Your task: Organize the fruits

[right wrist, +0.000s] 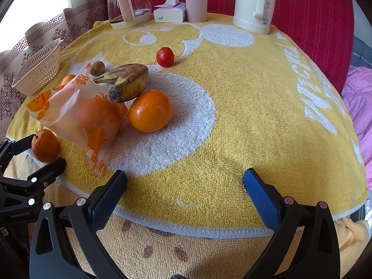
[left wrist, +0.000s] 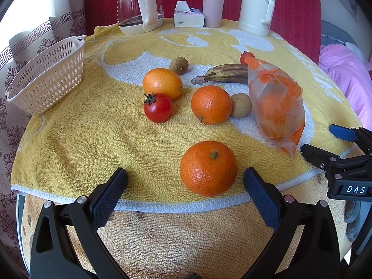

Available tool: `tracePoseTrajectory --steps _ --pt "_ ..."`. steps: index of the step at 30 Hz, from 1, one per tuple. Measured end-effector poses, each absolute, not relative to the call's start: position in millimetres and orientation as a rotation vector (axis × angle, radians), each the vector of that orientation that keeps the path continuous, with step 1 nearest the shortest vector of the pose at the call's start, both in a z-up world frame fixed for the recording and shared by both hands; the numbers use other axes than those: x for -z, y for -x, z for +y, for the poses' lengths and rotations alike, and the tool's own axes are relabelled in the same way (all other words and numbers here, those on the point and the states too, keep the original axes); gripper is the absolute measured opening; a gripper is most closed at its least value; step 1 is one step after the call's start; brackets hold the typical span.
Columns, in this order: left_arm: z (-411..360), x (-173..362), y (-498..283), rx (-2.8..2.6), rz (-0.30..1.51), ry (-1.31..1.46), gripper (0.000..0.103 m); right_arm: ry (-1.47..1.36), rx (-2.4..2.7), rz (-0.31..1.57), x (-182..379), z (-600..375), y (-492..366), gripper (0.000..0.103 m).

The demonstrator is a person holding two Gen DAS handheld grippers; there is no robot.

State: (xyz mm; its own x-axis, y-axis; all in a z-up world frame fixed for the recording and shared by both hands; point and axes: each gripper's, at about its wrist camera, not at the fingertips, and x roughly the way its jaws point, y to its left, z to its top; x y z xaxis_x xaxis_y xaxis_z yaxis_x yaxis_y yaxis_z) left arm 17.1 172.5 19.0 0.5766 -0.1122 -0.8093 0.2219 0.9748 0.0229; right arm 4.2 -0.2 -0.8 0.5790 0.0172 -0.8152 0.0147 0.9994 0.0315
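I have the left gripper (left wrist: 185, 181) w/ fingers spread wide, nothing between the pads yet. The nearest orange (left wrist: 208, 168) sits at the near edge of the yellow towel (left wrist: 81, 139), a bit right of centre between my jaws, closer to the right pad. The right gripper (right wrist: 184, 182) is also wide open and empty, over bare towel on the right side.

I judge the step in hand is to take this near orange and bring it to the white basket (left wrist: 46, 79), which stands empty at the far left, well apart from the fruit.

To do it well: first I shift the left gripper a little to the right so the orange is centred, then push forward until the pads are at its widest part, not only the near face. It is round and can roll, so I close slowly and evenly. The towel edge is just beside it, so a push from one pad only may send it off the near edge.

Other fruit lie further: a tomato (left wrist: 157, 107), a second orange (left wrist: 211, 104), a third one (left wrist: 162, 83) behind the tomato, a banana (left wrist: 223, 74), small brown fruits, and a plastic bag (left wrist: 276, 107) w/ orange print at right. I keep the lift high enough to pass over the tomato on the way to the basket.
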Motion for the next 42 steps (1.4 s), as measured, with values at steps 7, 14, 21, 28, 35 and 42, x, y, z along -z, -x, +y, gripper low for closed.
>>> tracePoseTrajectory --steps 7,14,21,28,35,42 --pt "172 -19 -17 0.196 0.936 -0.126 0.101 -0.036 -0.002 0.951 0 1 -4 0.098" --pt "172 -19 -17 0.196 0.936 -0.126 0.101 -0.035 -0.002 0.950 -1 1 -4 0.098" --pt "172 -19 -17 0.196 0.936 -0.127 0.101 -0.036 -0.003 0.950 -1 0 -4 0.098" --pt "172 -19 -17 0.196 0.936 -0.127 0.101 -0.038 -0.005 0.948 -2 -1 -4 0.098" --pt "172 -20 -17 0.197 0.935 -0.125 0.101 -0.053 -0.012 0.941 -3 -4 -4 0.098" --pt "188 -28 -13 0.255 0.899 -0.013 0.101 -0.159 -0.055 0.877 -10 -18 3 0.098"
